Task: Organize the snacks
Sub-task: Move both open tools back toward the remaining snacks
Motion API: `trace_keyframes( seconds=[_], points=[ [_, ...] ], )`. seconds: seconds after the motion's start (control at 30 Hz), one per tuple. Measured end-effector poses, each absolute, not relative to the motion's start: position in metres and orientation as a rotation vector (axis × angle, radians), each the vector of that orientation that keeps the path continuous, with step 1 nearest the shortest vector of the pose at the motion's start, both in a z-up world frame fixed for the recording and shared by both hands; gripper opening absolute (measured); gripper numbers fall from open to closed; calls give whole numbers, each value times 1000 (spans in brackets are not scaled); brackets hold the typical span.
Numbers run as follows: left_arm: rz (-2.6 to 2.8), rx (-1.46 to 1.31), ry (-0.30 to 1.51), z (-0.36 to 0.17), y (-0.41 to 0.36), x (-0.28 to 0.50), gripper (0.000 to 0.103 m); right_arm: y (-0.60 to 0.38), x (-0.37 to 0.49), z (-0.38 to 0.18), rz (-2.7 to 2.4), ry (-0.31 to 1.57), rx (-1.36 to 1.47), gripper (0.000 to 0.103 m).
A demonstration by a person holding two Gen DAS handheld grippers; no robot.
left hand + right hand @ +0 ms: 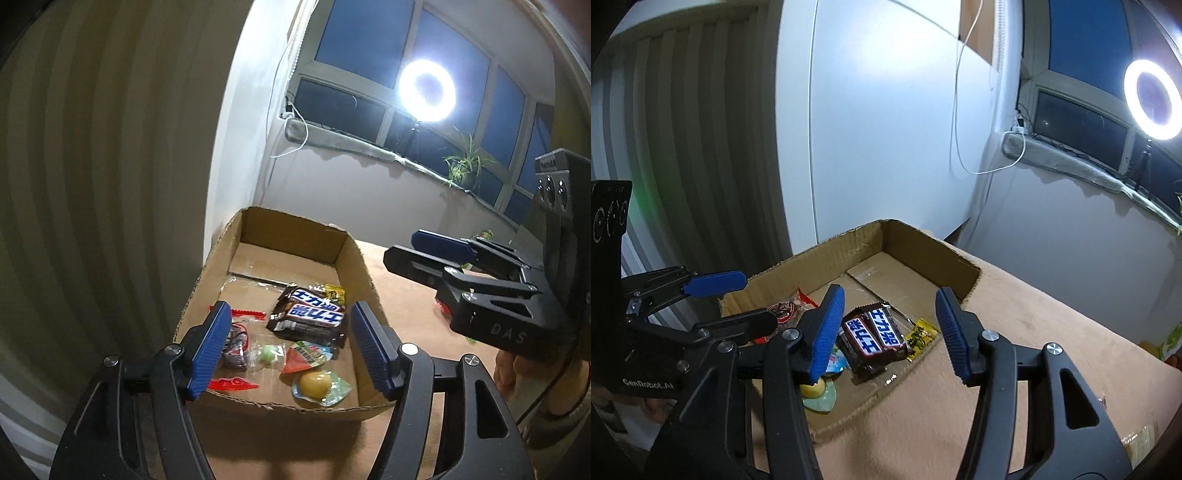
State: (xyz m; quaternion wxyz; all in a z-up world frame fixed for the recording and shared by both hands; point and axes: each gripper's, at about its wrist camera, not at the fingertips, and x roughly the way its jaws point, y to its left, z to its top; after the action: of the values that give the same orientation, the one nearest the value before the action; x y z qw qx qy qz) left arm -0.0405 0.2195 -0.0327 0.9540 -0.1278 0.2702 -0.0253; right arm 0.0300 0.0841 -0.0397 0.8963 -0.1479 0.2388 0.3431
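Observation:
A shallow cardboard box [364, 275] [923, 242] sits on the tan table. It holds two brown Snickers bars [310, 317] [873, 332], a small yellow packet [335, 293] [921, 338], a yellow jelly cup [319, 386] [818, 395], a green candy [269, 353], a red-and-blue packet [308, 356] and red-wrapped snacks [236, 384] [783, 308]. My left gripper [290, 349] is open and empty above the box's near end. My right gripper [890, 334] is open and empty above the box's right rim, also showing in the left wrist view [410, 245].
The box stands at the table's left end by a white wall and striped curtain [92, 184]. More snack packets [1171, 341] lie on the table at the far right. A ring light [426, 90] and a plant [461, 162] stand by the window.

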Motion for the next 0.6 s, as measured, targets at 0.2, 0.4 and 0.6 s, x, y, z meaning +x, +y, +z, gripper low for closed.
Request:
trace_keyframes(
  seconds=[0.2, 0.4, 0.6],
  points=[
    [-63, -239, 526, -18, 204, -46, 67, 54, 23, -39, 678, 504, -281, 54],
    [-87, -199, 521, -7, 175, -47, 67, 9, 20, -48, 625, 530, -249, 61],
    [-138, -156, 525, 2, 135, -41, 67, -47, 24, -64, 549, 582, -203, 61]
  ],
)
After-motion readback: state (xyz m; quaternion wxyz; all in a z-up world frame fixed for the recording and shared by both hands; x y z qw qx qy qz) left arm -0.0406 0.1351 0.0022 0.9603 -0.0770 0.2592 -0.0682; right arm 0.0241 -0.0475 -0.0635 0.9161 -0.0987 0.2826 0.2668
